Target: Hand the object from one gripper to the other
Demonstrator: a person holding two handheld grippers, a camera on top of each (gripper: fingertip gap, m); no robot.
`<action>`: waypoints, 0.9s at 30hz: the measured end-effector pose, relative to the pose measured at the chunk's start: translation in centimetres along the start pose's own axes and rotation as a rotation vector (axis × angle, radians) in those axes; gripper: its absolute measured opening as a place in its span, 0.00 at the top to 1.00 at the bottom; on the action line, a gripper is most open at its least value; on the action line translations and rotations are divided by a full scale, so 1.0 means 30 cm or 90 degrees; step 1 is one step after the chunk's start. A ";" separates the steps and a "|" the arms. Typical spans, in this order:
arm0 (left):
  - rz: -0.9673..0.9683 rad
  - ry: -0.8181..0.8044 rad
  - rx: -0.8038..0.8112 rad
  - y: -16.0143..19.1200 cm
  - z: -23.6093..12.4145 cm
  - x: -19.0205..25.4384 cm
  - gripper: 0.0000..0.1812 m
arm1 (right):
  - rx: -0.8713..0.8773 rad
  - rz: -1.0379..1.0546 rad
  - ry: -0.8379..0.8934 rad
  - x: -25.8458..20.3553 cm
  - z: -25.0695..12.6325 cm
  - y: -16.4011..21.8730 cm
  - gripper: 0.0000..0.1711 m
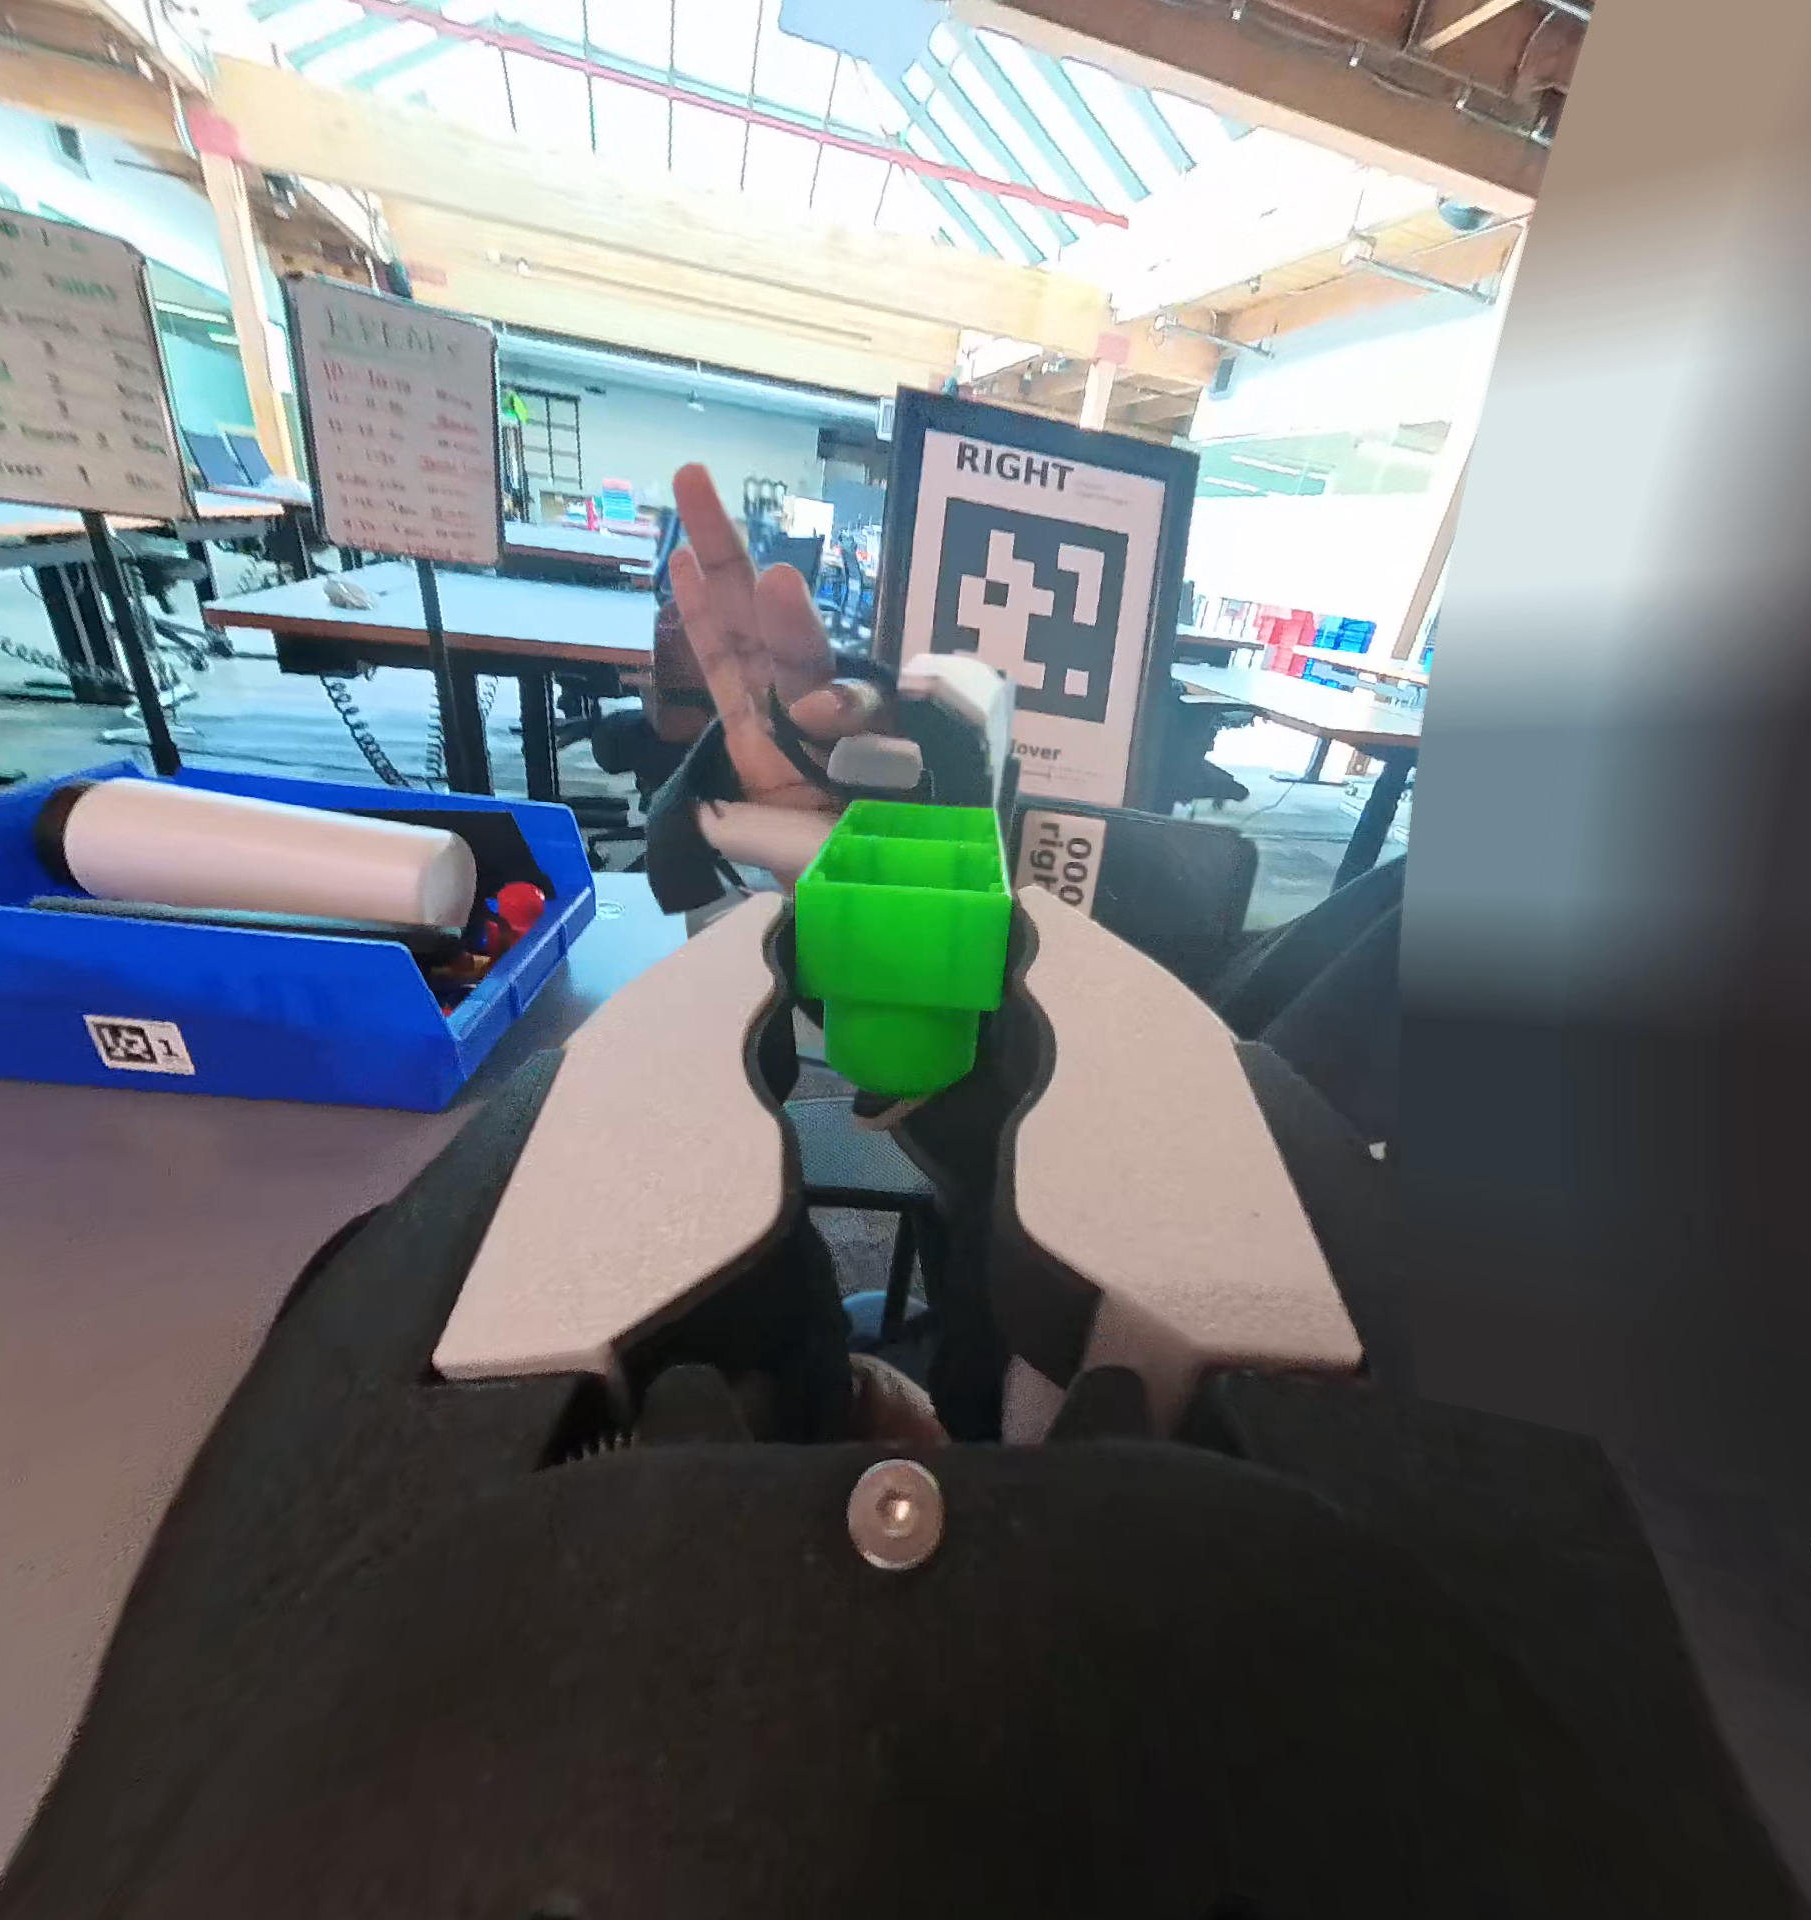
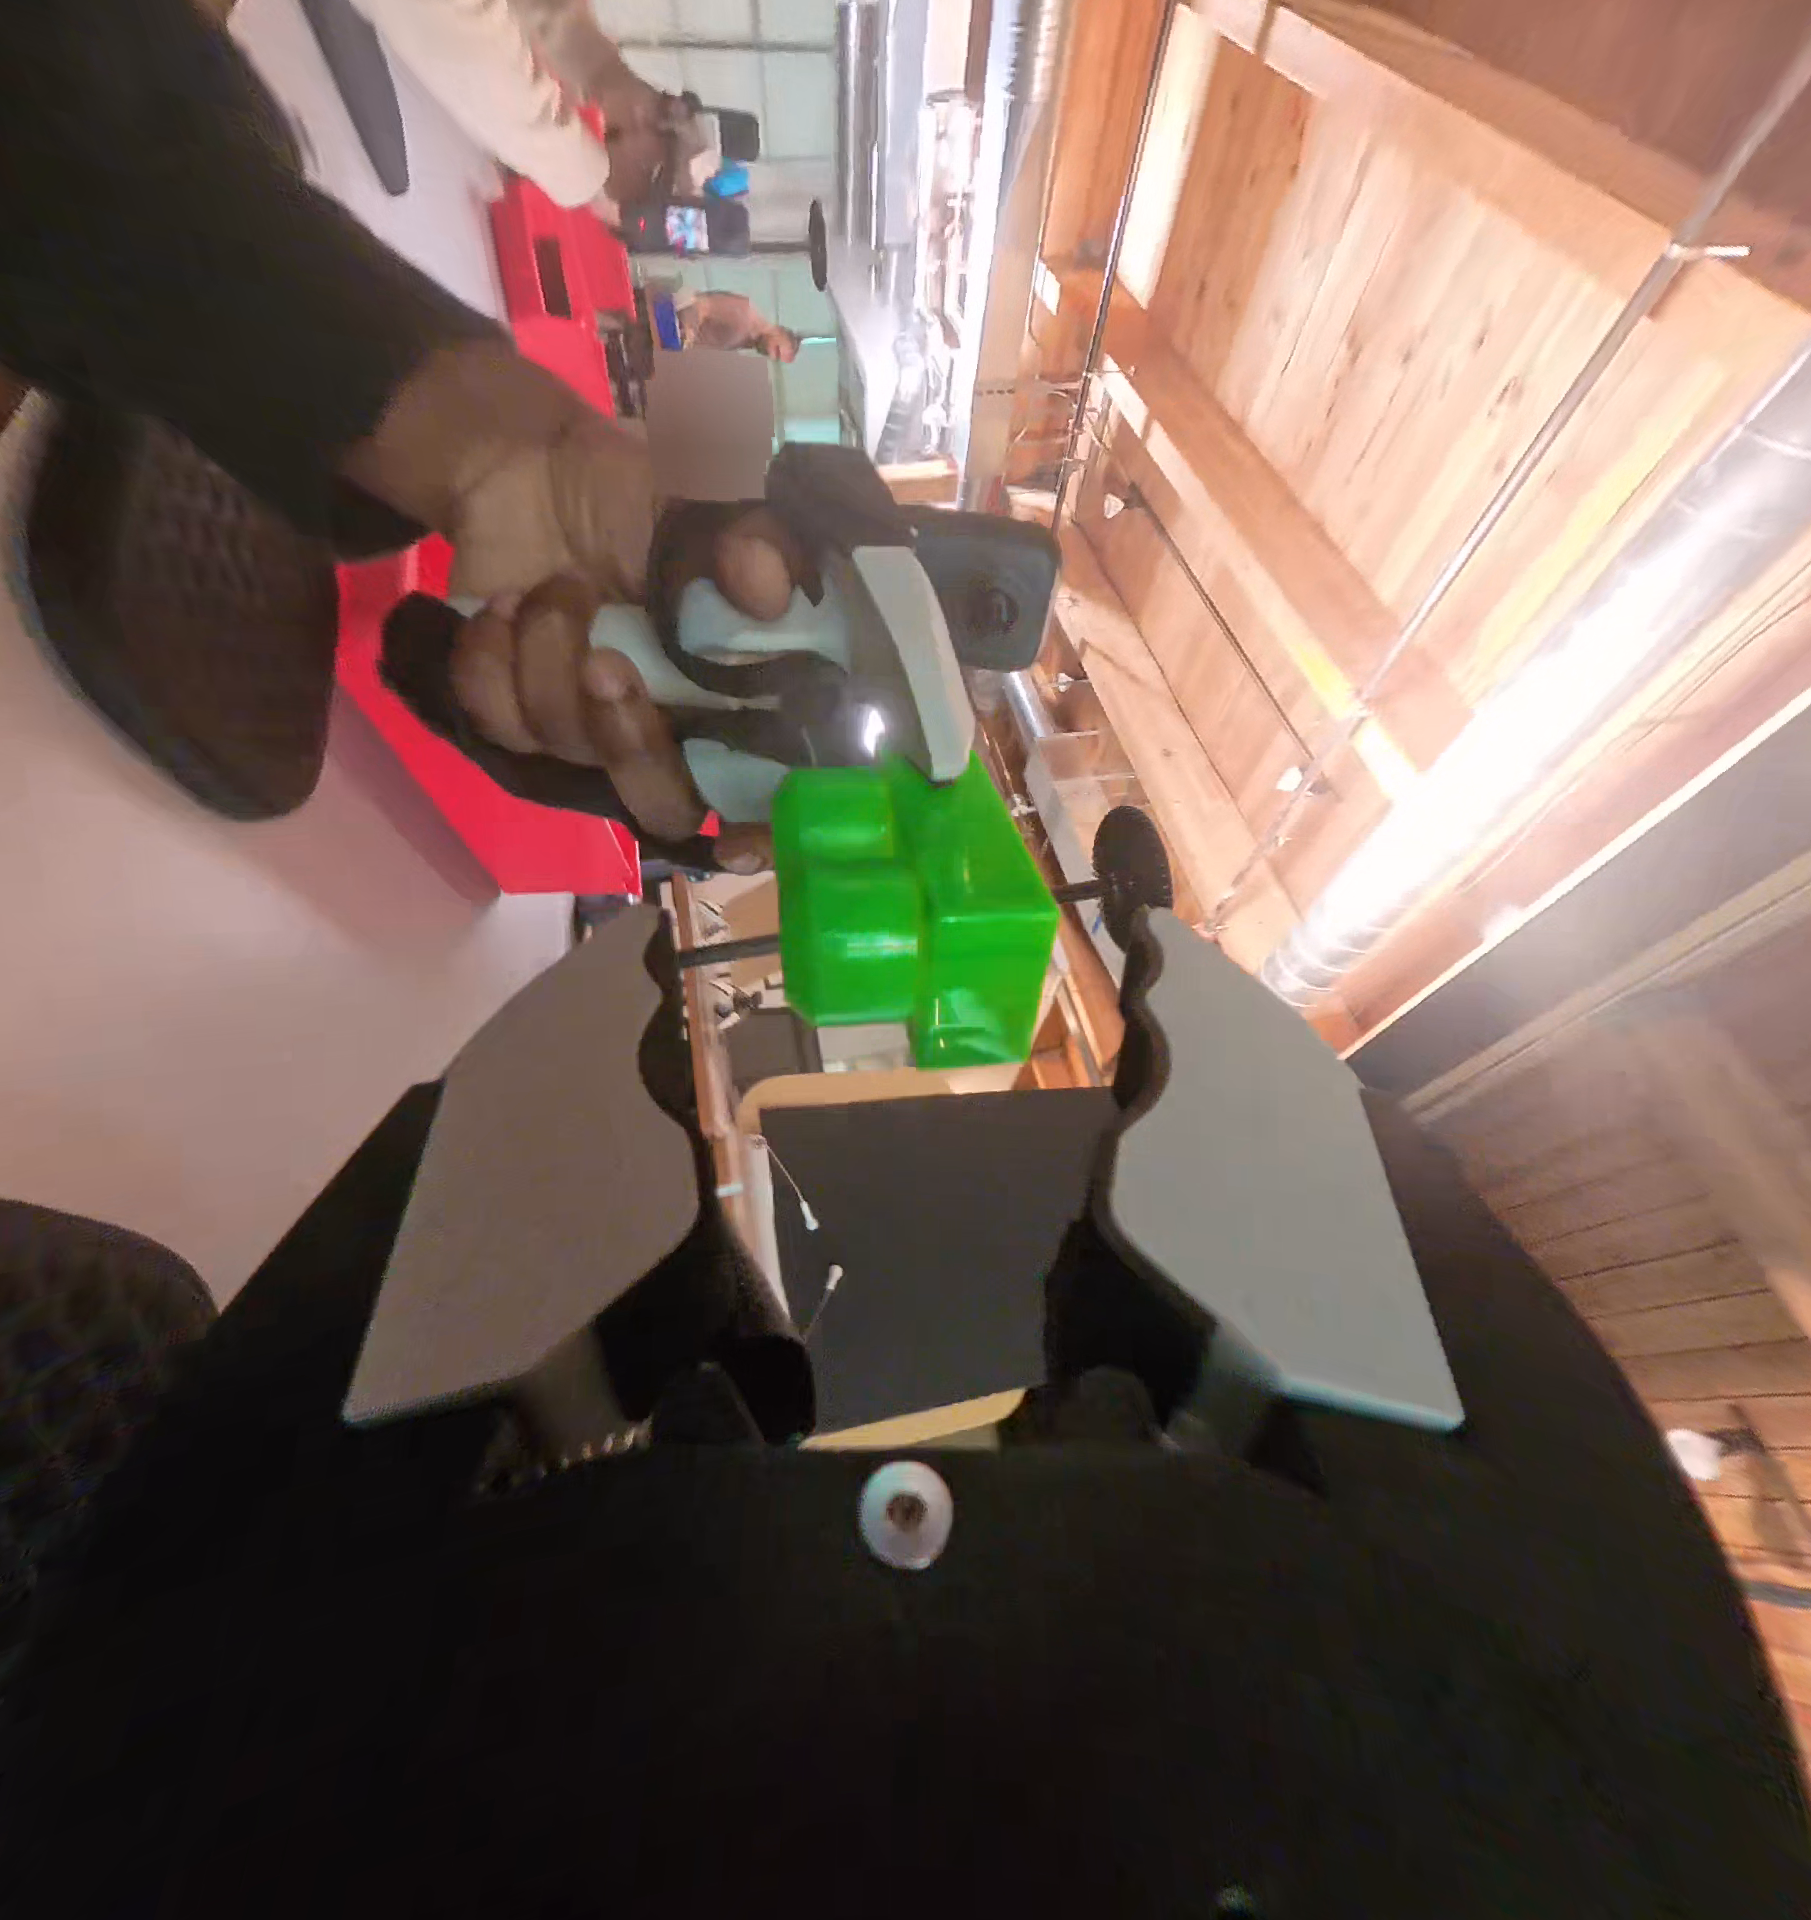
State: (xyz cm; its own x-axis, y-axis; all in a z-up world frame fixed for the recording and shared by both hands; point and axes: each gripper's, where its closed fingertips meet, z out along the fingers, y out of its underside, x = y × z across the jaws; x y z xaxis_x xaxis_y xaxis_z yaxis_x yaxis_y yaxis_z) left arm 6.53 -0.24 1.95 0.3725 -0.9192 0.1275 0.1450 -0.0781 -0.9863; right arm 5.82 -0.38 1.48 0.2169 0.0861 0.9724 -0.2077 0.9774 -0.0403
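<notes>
A bright green plastic block (image 1: 901, 935) with a square top and a round stub below is clamped between the grey fingertips of my left gripper (image 1: 901, 966), held up in the air. My right gripper (image 1: 916, 727) faces it just behind the block, with a hand (image 1: 745, 644) on it and the hand's fingers spread. In the right wrist view the right gripper (image 2: 901, 945) stands wide open, with the green block (image 2: 911, 894) level with its fingertips and in the gap, touching neither finger. My left gripper (image 2: 859, 774) holds the block from above left there.
A blue bin (image 1: 257, 997) with a white cylinder (image 1: 257, 852) and small coloured parts sits on the grey table (image 1: 101, 1299) at left. A black-and-white marker plate (image 1: 1036, 582) rides on the right gripper. Red bins (image 2: 527, 810) lie on the white table behind.
</notes>
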 end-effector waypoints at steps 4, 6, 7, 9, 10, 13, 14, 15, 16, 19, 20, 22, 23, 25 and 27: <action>-0.003 0.010 -0.005 0.008 0.012 0.009 0.78 | -0.004 -0.036 0.003 -0.011 0.004 -0.006 0.71; 0.032 0.008 -0.005 0.007 0.012 0.011 0.74 | -0.009 -0.012 -0.010 -0.011 0.004 -0.001 0.72; 0.071 0.007 0.003 0.002 0.011 0.016 0.73 | -0.006 0.019 -0.018 -0.010 0.001 -0.002 0.72; 0.185 -0.018 0.032 -0.018 0.001 0.021 0.69 | 0.024 0.122 -0.031 0.002 -0.006 -0.013 0.72; 0.254 -0.036 0.040 -0.024 -0.005 0.026 0.67 | 0.040 0.188 -0.038 0.011 -0.010 -0.019 0.72; 0.426 -0.073 0.022 -0.024 -0.009 0.052 0.65 | 0.092 0.358 -0.068 0.029 -0.019 -0.035 0.72; 0.464 -0.085 0.009 -0.020 -0.007 0.056 0.64 | 0.103 0.393 -0.080 0.027 -0.021 -0.039 0.72; 0.494 -0.093 -0.001 -0.015 -0.003 0.061 0.64 | 0.111 0.415 -0.090 0.025 -0.022 -0.043 0.72; 0.517 -0.097 -0.009 -0.010 0.003 0.066 0.64 | 0.116 0.428 -0.096 0.023 -0.022 -0.046 0.72; 0.545 -0.109 -0.039 0.012 0.022 0.063 0.67 | 0.125 0.446 -0.109 0.017 -0.021 -0.057 0.72; 0.550 -0.112 -0.043 0.016 0.027 0.060 0.71 | 0.126 0.450 -0.117 0.012 -0.020 -0.061 0.72; 0.543 -0.105 -0.034 0.013 0.028 0.065 0.74 | 0.124 0.453 -0.125 0.004 -0.018 -0.064 0.72; 0.522 -0.098 -0.041 0.016 0.027 0.064 0.74 | 0.128 0.458 -0.127 0.005 -0.018 -0.067 0.72; 0.470 -0.092 -0.046 0.014 0.022 0.056 0.74 | 0.127 0.453 -0.115 0.011 -0.015 -0.064 0.71; 0.384 -0.082 -0.024 -0.005 0.016 0.053 0.74 | 0.120 0.378 -0.067 0.024 -0.013 -0.050 0.60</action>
State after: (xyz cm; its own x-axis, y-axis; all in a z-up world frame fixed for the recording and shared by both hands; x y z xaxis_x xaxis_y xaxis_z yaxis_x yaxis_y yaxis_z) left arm 7.54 -1.52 2.34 0.4872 -0.7520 -0.4440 -0.1572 0.4247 -0.8916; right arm 6.66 -1.71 2.14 -0.0798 0.5741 0.8149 -0.4309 0.7173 -0.5475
